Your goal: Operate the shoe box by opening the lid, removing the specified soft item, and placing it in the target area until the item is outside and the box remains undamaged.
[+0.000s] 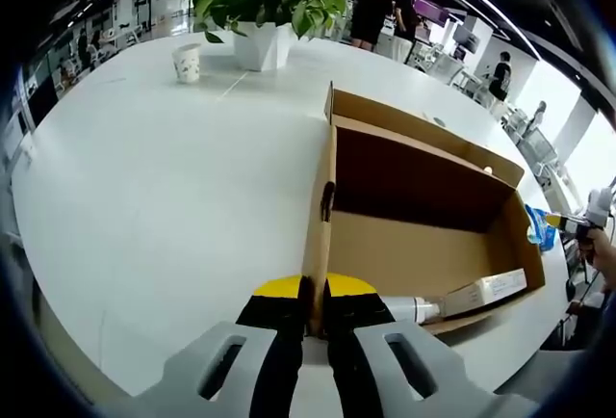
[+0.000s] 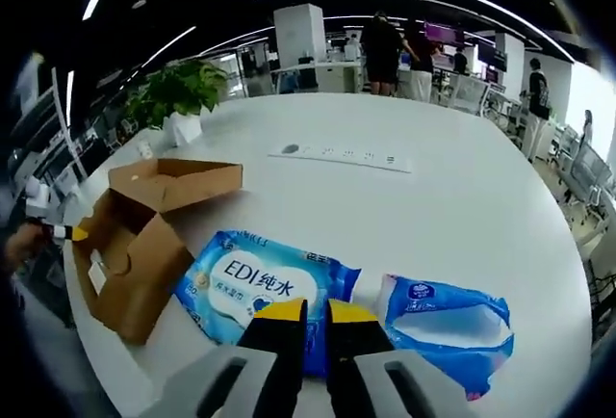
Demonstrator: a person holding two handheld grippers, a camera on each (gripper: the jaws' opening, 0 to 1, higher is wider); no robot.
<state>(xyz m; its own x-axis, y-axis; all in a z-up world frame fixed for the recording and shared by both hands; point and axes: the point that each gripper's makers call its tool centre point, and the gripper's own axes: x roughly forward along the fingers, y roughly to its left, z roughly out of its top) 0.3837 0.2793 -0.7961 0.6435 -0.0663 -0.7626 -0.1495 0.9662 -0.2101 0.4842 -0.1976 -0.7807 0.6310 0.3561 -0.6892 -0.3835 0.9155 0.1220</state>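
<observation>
While the left tongs pinch the near wall of the shoe box, the right tongs sit closed on the wipes pack — already out on the tabletop. Its long axis runs nine to three, the box lying at nine o'clock — the right hand is nearer.

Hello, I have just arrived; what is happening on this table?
A person works with two handheld grippers at a white table. The left gripper is shut on the near wall of the open shoe box, holding it steady. The right gripper has its jaws closed on the edge of a blue wet wipes pack, which lies on the table outside the box, beside a second blue pack. A white tube is inside the box.
</observation>
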